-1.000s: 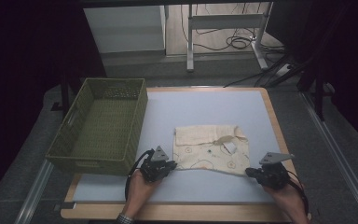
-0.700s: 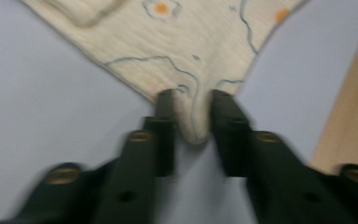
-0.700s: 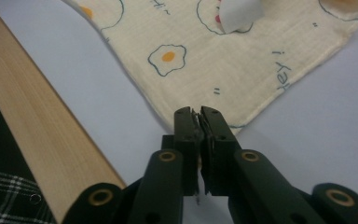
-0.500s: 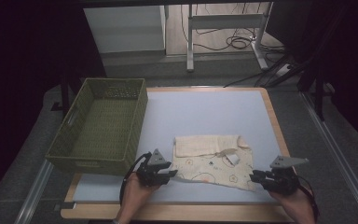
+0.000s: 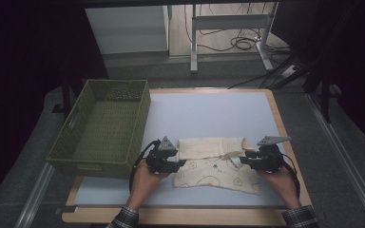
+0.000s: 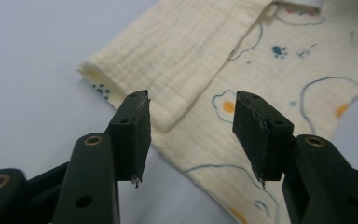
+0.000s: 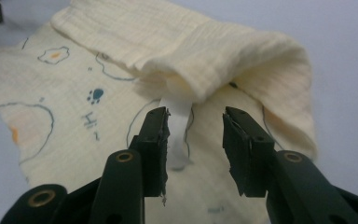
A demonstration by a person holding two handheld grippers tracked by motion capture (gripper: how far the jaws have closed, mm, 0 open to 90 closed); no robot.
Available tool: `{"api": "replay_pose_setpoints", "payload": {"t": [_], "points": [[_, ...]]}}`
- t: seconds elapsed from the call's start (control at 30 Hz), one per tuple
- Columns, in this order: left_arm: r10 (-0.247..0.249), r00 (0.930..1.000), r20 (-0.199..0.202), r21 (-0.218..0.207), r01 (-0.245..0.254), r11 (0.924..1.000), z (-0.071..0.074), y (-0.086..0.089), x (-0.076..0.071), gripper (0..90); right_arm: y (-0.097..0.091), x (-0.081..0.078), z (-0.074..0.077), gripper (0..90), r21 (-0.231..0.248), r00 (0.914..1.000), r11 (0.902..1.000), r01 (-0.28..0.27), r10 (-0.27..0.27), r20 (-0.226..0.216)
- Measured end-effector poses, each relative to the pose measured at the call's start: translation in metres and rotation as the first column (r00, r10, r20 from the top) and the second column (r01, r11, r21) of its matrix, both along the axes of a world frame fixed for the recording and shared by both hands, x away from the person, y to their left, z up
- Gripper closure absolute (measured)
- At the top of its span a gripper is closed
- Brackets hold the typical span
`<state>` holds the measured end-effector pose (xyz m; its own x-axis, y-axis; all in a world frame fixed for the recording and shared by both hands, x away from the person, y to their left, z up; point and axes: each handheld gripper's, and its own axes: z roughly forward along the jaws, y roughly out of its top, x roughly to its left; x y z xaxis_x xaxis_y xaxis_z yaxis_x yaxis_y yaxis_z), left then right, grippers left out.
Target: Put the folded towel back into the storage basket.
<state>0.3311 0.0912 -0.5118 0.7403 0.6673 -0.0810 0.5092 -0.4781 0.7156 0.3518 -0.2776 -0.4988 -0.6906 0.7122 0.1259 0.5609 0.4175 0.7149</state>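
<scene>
A cream cloth (image 5: 214, 173) printed with fried eggs and paw marks lies on the pale blue table (image 5: 209, 114), its plain far strip folded over the printed side. My left gripper (image 5: 180, 164) is at the cloth's left end. In the left gripper view the left gripper (image 6: 191, 116) has just been opening, and the folded corner (image 6: 182, 60) lies below the jaws, untouched by the pads. My right gripper (image 5: 243, 160) is at the right end. The right gripper (image 7: 196, 121) has also just been opening, over the cloth (image 7: 191, 51) and a white label (image 7: 177, 135).
A green woven basket (image 5: 95, 166) stands at the table's left side, close to my left hand. The table's wooden rim (image 5: 285, 142) runs just right of my right gripper. Desk legs and cables lie on the floor beyond the table.
Both grippers were shut at the cloth's ends and now stand open off it. The cloth has shifted toward the front edge and lies folded with a plain strip on top.
</scene>
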Motion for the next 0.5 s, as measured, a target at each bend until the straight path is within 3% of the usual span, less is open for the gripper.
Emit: {"api": "replay_pose_setpoints", "payload": {"t": [0.1, 0.17, 0.23, 0.3, 0.33, 0.4, 0.47, 0.5], "points": [[-0.008, 0.9999, -0.009, 0.031, 0.008, 0.9995, -0.009, -0.009, 0.011, 46.8, 0.006, 0.008, -0.001, 60.5, 0.008, 0.9999, 0.9999, 0.012, -0.012, -0.003], [-0.011, 0.9998, -0.015, 0.067, 0.012, 0.9977, -0.015, -0.017, 0.019, 50.6, 0.009, 0.013, -0.002, 71.7, -0.003, 0.9995, 0.9996, 0.030, -0.030, -0.007], [-0.008, 1.0000, -0.004, 0.091, 0.008, 0.9958, -0.017, -0.021, 0.022, 62.8, 0.011, 0.017, -0.002, 81.5, -0.016, 0.9992, 0.9991, 0.039, -0.039, 0.003], [-0.021, 0.9995, -0.022, 0.079, 0.023, 0.9966, -0.015, -0.021, 0.026, 81.2, 0.012, 0.020, 0.003, 84.6, -0.019, 0.9991, 0.9990, 0.040, -0.040, 0.015], [-0.027, 0.9996, -0.009, 0.079, 0.028, 0.9965, -0.010, -0.022, 0.028, 85.5, 0.011, 0.022, 0.010, 84.7, -0.027, 0.9990, 0.9989, 0.038, -0.037, 0.026], [-0.025, 0.9996, -0.008, 0.074, 0.026, 0.9969, -0.008, -0.022, 0.030, 86.0, 0.011, 0.024, 0.014, 84.7, -0.036, 0.9987, 0.9986, 0.039, -0.037, 0.034], [-0.012, 0.9999, 0.007, 0.058, 0.011, 0.9983, 0.000, -0.021, 0.035, 86.1, 0.011, 0.033, 0.028, 84.6, -0.069, 0.9971, 0.9966, 0.045, -0.041, 0.063], [0.017, 0.9994, 0.030, 0.038, -0.019, 0.9991, 0.010, -0.019, 0.045, 86.1, 0.011, 0.038, 0.033, 84.6, -0.074, 0.9967, 0.9962, 0.047, -0.042, 0.070]]}}
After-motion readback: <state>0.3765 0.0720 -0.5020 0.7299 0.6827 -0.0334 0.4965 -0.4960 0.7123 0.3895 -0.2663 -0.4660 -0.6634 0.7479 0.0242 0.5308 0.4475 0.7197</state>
